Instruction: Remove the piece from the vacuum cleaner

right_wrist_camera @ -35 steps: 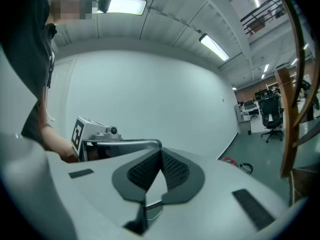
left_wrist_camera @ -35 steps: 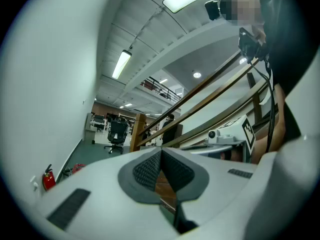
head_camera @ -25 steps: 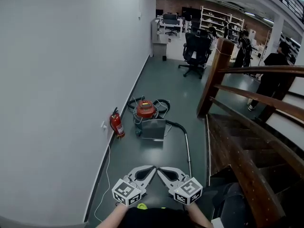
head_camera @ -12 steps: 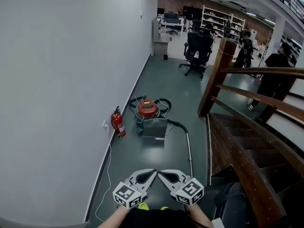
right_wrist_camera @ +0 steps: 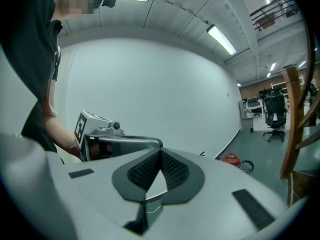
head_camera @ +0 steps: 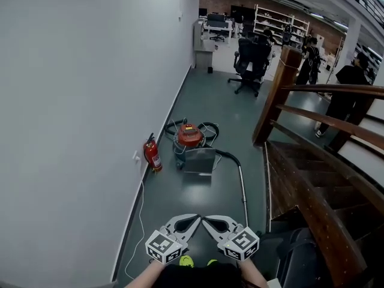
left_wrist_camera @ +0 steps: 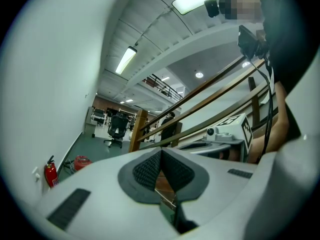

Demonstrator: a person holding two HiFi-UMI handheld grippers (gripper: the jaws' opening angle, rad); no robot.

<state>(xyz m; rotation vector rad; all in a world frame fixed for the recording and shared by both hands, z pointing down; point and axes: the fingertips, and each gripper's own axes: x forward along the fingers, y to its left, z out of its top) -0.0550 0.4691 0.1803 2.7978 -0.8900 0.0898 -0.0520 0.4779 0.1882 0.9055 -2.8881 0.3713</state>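
Left gripper (head_camera: 194, 218) and right gripper (head_camera: 207, 219) — jaws together, holding nothing.

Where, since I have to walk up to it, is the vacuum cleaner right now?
In the head view the vacuum cleaner stands on the floor ahead, near the white wall, just right of the fire extinguisher and left of the wooden stairs.

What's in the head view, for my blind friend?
A red vacuum cleaner sits on the floor by a wall, beside a fire extinguisher. Below, the left gripper and right gripper, both shut, point toward it. Wooden stairs at right.
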